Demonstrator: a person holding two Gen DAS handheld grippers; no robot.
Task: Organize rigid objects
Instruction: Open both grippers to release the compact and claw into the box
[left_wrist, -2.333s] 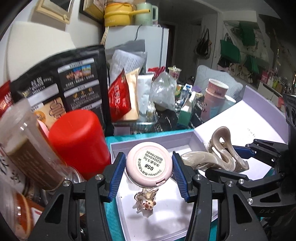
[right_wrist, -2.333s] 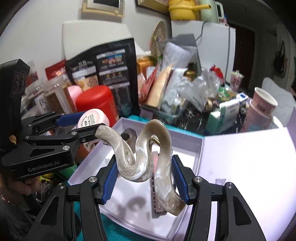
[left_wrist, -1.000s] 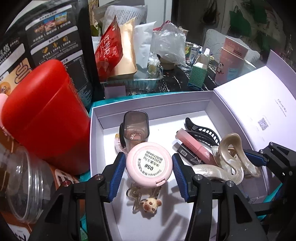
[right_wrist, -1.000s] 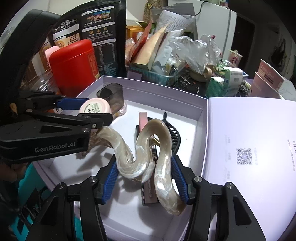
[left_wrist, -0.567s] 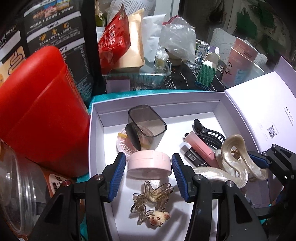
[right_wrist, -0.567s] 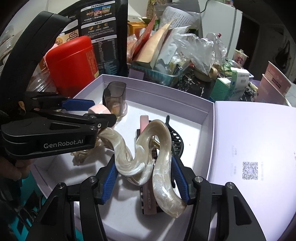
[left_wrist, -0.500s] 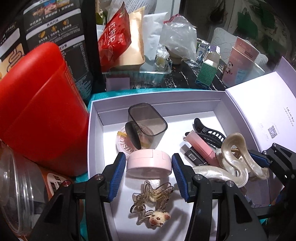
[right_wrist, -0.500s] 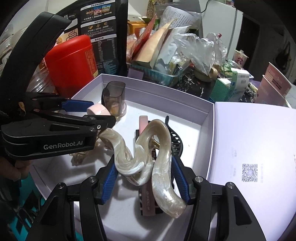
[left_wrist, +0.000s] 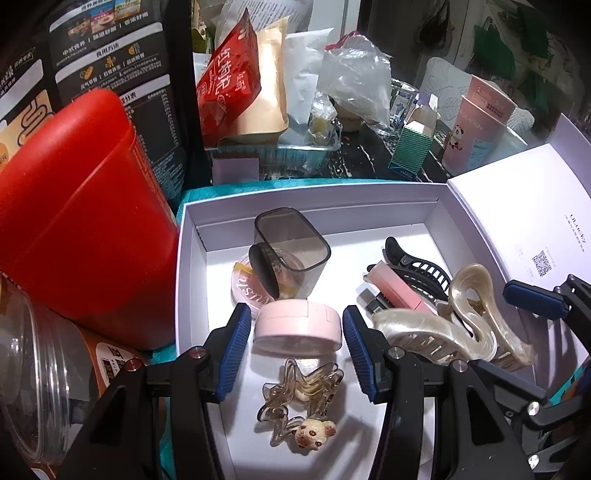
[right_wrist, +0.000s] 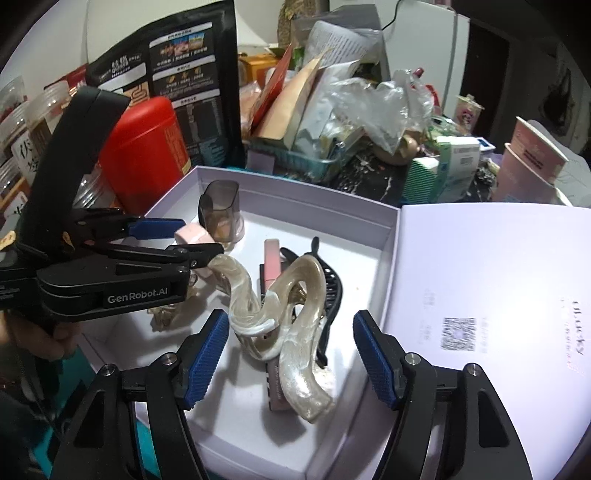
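My left hand-held gripper (left_wrist: 297, 341) is clamped on the pink compact (left_wrist: 297, 326), a smooth flat disc with a matte plastic rim, held low over the floor of the white box (left_wrist: 369, 206) (a stiff cardboard one, square-walled, its lid (right_wrist: 498, 295) folded open flat to the right). My right hand-held gripper (right_wrist: 290, 356) is opening its ribbed blue pads right now, and the pearly hair claw (right_wrist: 291, 317) sits between them with clear daylight on both sides, so nothing is gripped there; that claw is a glossy, marbled cream S-curve lying in the box on top of the pink tube (right_wrist: 271, 264) and against the black toothed clip (right_wrist: 330, 291). Also in the box: a smoky translucent cup (left_wrist: 291, 254) with rounded corners, a round pink pot (left_wrist: 245, 291) tucked at its foot, and a clear wavy star-shaped clip (left_wrist: 299, 398) with a little bear head on it, lying just below the compact. Left of the box stands a tall red canister (left_wrist: 81, 221), smooth-sided plastic, on the crowded table.
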